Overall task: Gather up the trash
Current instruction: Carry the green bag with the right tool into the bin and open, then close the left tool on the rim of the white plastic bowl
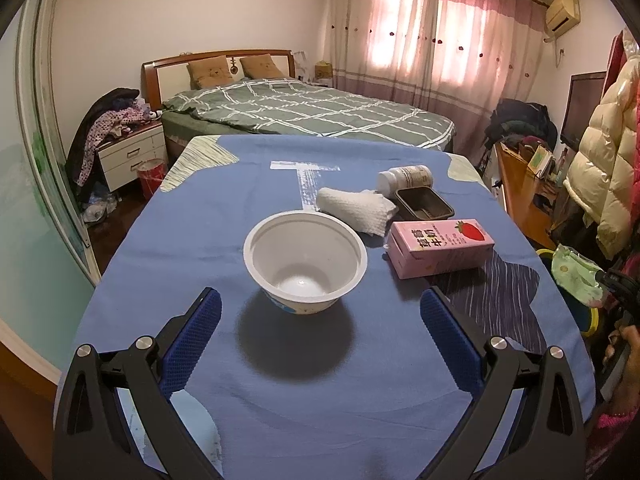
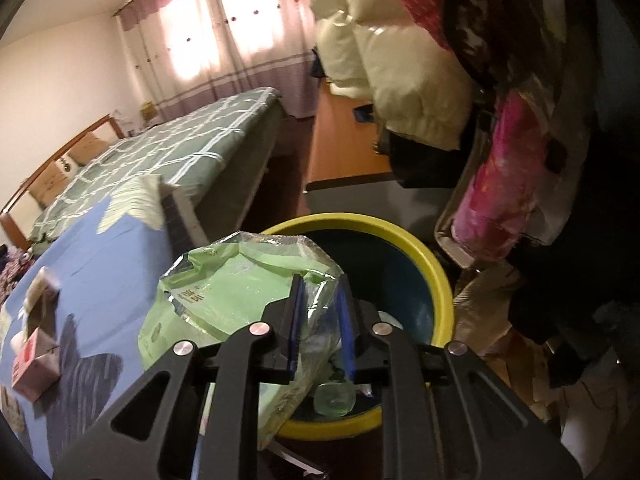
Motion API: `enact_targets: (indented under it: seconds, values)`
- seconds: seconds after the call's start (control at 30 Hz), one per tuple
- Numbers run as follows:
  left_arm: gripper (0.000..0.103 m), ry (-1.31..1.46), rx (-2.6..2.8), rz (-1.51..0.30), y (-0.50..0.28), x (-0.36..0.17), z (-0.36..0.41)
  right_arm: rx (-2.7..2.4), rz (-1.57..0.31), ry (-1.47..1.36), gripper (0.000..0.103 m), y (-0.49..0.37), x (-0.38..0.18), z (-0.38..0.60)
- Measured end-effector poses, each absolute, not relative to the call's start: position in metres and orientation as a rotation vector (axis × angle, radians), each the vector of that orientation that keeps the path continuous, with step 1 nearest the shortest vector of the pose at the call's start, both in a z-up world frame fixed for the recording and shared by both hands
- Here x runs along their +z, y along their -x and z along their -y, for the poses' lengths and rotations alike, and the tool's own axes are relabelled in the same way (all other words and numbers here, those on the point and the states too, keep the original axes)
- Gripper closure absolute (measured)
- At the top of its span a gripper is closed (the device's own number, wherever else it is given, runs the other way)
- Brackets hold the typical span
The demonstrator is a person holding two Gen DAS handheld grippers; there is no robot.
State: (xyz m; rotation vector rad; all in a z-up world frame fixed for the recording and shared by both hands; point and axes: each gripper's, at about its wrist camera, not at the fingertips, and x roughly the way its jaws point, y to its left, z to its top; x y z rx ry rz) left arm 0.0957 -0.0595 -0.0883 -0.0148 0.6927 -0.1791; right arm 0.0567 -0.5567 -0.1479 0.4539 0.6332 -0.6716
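Observation:
My left gripper (image 1: 320, 304) is open and empty, just short of a white plastic bowl (image 1: 305, 260) on the blue table (image 1: 200, 220). Behind the bowl lie a crumpled white tissue (image 1: 356, 210), a pink strawberry milk carton (image 1: 440, 246), a dark rectangular tray (image 1: 424, 204) and a white bottle (image 1: 406, 178) on its side. My right gripper (image 2: 319, 284) is shut on a green plastic wrapper (image 2: 224, 296), held over the yellow-rimmed bin (image 2: 436, 264) off the table's right edge. The wrapper also shows in the left wrist view (image 1: 576, 276).
A bed (image 1: 312, 114) stands beyond the table. Coats (image 1: 600, 152) hang at the right above a wooden desk (image 1: 516, 184). The bin holds a clear bottle (image 2: 334, 400) and other trash. The milk carton shows in the right wrist view (image 2: 34, 364).

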Motion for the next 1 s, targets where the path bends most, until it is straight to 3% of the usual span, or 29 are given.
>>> enact_targets:
  seconds: [0.07,0.23,1.0]
  values:
    - [0.005,0.010,-0.180,-0.696,-0.097,-0.090,0.062,-0.682,-0.631,-0.459,0.072,-0.057,-0.150,0.557]
    - [0.005,0.007,-0.183,-0.703,-0.099,-0.092,0.066,-0.685,-0.623,-0.454,0.062,-0.056,-0.150,0.556]
    - [0.005,-0.031,-0.124,-0.786,-0.140,-0.131,0.074,-0.601,-0.613,-0.438,0.060,-0.060,-0.140,0.533]
